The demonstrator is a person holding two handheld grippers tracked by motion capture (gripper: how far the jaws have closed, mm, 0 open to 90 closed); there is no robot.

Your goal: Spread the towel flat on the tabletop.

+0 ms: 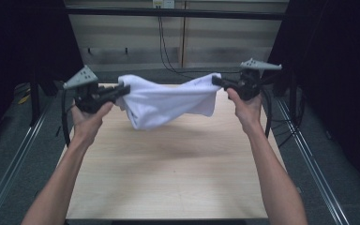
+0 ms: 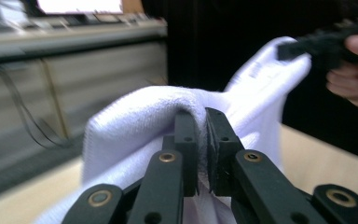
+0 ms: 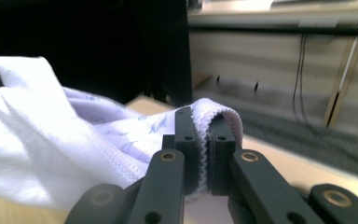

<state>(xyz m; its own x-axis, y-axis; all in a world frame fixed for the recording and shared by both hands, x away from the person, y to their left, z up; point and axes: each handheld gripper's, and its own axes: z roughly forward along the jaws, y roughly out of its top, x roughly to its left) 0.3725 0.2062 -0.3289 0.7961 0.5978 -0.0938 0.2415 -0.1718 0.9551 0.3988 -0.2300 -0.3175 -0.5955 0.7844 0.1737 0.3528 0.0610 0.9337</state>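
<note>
A white cloth (image 1: pixel 166 101) hangs in the air above the wooden table (image 1: pixel 168 173), stretched between both grippers and sagging in the middle. My left gripper (image 1: pixel 121 89) is shut on the cloth's left end; in the left gripper view its jaws (image 2: pixel 201 135) pinch a fold of white fabric (image 2: pixel 135 121). On the right, my right gripper (image 1: pixel 217 81) is shut on the other end, and its own view has the jaws (image 3: pixel 204 135) clamped over a stitched hem (image 3: pixel 214 112). The other gripper (image 2: pixel 317 46) and a hand appear at the far end of the cloth.
Light wooden tabletop lies beneath the cloth, with metal rails (image 1: pixel 23 140) along both sides. A pale panelled wall (image 1: pixel 178 37) with a dangling black cable (image 1: pixel 164 47) stands behind the table. Dark areas flank the left and right.
</note>
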